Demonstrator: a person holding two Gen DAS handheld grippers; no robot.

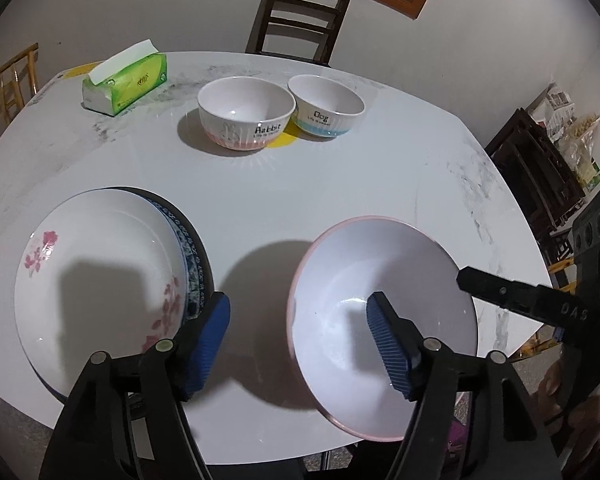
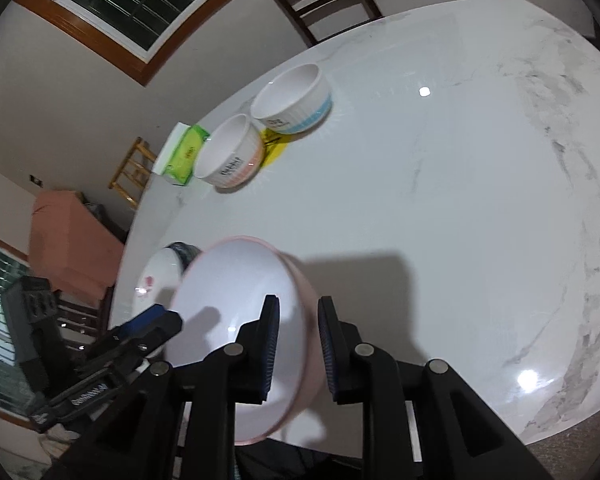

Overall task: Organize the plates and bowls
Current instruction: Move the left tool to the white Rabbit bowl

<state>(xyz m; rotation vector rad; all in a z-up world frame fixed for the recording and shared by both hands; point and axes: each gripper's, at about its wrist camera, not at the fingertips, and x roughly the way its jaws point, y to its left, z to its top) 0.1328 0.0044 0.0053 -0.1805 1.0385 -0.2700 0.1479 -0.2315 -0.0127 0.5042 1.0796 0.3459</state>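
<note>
A white bowl with a pink rim [image 1: 340, 280] hangs tilted above the table's near edge. My right gripper [image 2: 299, 305] is shut on its rim, one pad inside and one on the pink outer wall [image 2: 306, 292]. My left gripper [image 1: 300, 340] stands open astride the bowl's other side, its pads clear of the rim. A white plate with pink flowers [image 1: 100, 272] lies on a blue-patterned plate [image 1: 190, 256] at the near left. Farther back stand a "Rabbit" bowl [image 1: 246, 112] and a "Dog" bowl [image 1: 326, 106], side by side and upright.
A green tissue pack [image 1: 126, 80] lies at the far left of the marble table [image 1: 380, 184]. A yellow sticker [image 1: 282, 142] shows between the two small bowls. A dark wooden chair [image 1: 300, 12] stands behind the table, and clutter fills the floor at the right.
</note>
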